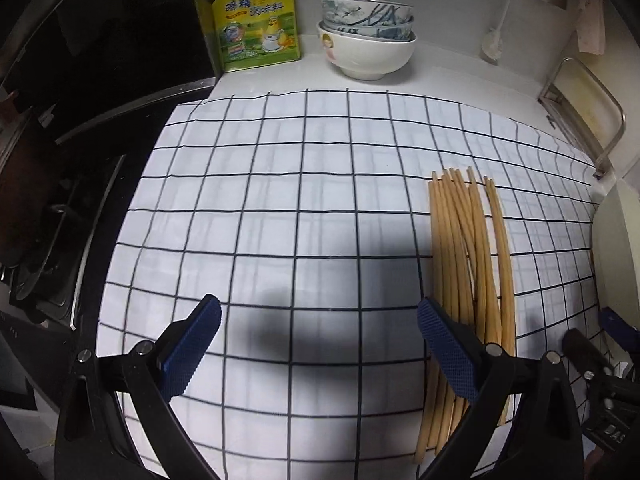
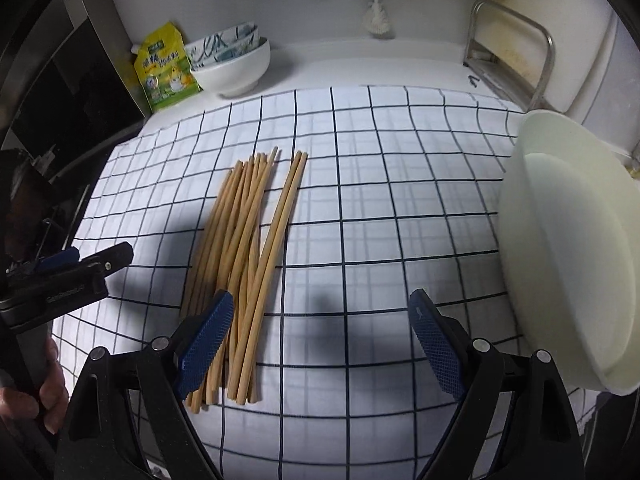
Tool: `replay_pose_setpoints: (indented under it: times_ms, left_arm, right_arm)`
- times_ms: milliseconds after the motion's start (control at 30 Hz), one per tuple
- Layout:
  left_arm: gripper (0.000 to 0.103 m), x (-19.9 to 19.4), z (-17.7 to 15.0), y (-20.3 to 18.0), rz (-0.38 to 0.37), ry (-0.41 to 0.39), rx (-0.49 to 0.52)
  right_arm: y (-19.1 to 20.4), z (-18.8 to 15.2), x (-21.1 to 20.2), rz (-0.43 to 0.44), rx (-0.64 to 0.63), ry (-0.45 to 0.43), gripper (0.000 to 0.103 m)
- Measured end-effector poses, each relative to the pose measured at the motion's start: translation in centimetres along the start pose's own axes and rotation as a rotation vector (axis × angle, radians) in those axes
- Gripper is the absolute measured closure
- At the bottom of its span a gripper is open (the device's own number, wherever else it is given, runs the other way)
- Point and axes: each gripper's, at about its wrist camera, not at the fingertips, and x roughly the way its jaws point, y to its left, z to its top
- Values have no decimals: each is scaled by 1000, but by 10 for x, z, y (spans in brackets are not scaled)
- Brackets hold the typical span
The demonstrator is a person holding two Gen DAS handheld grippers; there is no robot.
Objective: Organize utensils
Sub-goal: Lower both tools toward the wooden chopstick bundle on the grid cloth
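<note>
A bundle of wooden chopsticks (image 2: 248, 268) lies loose on a white cloth (image 2: 380, 200) with a dark grid, most of the sticks fanned together and two lying slightly apart to their right, tips pointing toward the back wall. The right gripper (image 2: 322, 340) hovers over the near end of the cloth with its blue-padded fingers (image 2: 208, 336) spread wide and nothing between them; its left finger overlaps the near ends of the chopsticks in the view, though contact cannot be told. The left gripper (image 1: 320, 352) is likewise spread wide and empty over bare cloth, the chopsticks (image 1: 468, 280) just to its right and partly behind its right finger. In the right wrist view a hand (image 2: 48, 396) grips the left tool's handle at the lower left. A pale bowl (image 2: 572, 256) stands tilted on its edge at the right side of the cloth. At the back, off the cloth, stacked bowls (image 1: 366, 40) sit beside a yellow-green pouch (image 1: 256, 20), and a metal rack (image 2: 516, 52) stands in the far right corner
</note>
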Motion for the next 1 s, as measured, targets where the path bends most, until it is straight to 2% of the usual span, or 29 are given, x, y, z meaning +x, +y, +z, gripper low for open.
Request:
replay_pose_setpoints:
  times_ms: [267,400,567,833,1000]
  left_arm:
    - [6,19,-3,-5,-60,24,27]
    - [6,25,-5,-7,-33,30,41]
    - [6,29,-8,-9,-43,41,63]
    - [6,30,-11,-7,-79,55,42]
    - [6,31,-12,-13,-67,52,59]
  right_arm:
    - [7,-2,32,-55,-21,24,18]
    - [4,-4,39,-66,-10,30,18]
    - [5,-6,43,-61,-4,35,18]
    - [9,-7,44,-72,-14,41,18]
    - [5,-9,48,-104,-25,54,18]
